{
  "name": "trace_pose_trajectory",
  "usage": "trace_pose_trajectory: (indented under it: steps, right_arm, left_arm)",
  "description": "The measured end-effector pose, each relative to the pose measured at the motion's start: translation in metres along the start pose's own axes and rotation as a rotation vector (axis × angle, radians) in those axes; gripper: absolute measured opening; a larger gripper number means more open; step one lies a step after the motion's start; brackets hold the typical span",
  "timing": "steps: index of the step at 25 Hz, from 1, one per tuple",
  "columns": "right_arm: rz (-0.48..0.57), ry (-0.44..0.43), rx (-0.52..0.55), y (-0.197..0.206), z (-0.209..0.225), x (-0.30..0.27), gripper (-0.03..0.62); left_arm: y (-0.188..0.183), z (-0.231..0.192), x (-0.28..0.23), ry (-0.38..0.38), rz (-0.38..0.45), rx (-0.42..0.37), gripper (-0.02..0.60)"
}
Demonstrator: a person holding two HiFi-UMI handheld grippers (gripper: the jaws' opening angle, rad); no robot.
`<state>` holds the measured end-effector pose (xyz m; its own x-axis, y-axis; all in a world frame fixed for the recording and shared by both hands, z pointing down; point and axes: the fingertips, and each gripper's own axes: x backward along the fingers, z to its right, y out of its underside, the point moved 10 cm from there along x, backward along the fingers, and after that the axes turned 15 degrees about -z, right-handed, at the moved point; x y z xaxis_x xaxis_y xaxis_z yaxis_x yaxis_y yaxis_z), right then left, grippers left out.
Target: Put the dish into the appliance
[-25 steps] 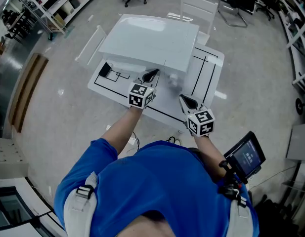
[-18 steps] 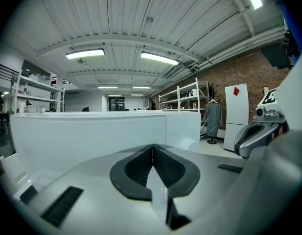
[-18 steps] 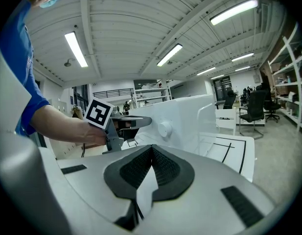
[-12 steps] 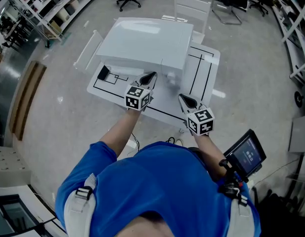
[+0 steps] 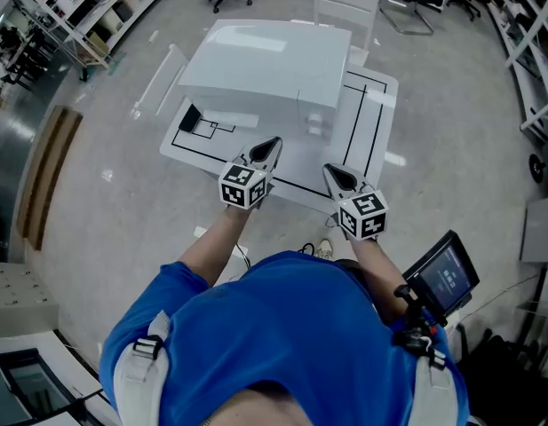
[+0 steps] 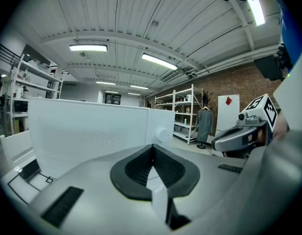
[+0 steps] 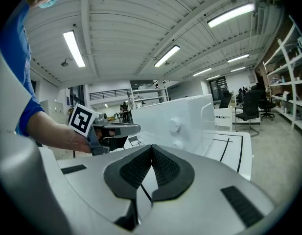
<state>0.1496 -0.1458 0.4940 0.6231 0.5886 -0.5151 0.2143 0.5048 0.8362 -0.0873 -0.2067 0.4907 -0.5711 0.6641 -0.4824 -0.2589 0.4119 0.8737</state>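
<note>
The white box-shaped appliance (image 5: 265,65) stands on the white table (image 5: 373,122), with two round knobs (image 5: 313,122) on its front right. No dish shows in any view. My left gripper (image 5: 272,142) hangs over the table's near edge and points at the appliance's front (image 6: 87,126); its jaws (image 6: 152,146) are shut with nothing between them. My right gripper (image 5: 329,171) is beside it, further right and nearer the person, shut and empty too (image 7: 151,147). Each gripper shows in the other's view: the right gripper (image 6: 239,136) and the left gripper (image 7: 116,131).
Black lines mark the tabletop and a small black object (image 5: 190,119) lies at its left end. A white chair (image 5: 345,7) stands behind the table and another (image 5: 158,78) at its left. Office chairs and shelving ring the room. A small screen (image 5: 447,278) hangs at the person's right hip.
Both grippers have drawn back from the appliance's front toward the table's near edge, the left one more. Their jaws have stayed shut.
</note>
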Motion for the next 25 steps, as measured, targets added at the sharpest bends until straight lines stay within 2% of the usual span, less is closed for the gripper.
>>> trace_pose_trajectory:
  steps: [9,25]
  right_arm:
    - [-0.014,0.01,-0.03,0.015,-0.029,0.003,0.002]
    - [-0.006,0.029,-0.018,0.016,-0.054,0.002,0.002]
  left_arm:
    - [0.022,0.02,0.042,0.044,0.025,0.009,0.008]
    - [0.031,0.022,0.067,0.058,0.045,0.002,0.008]
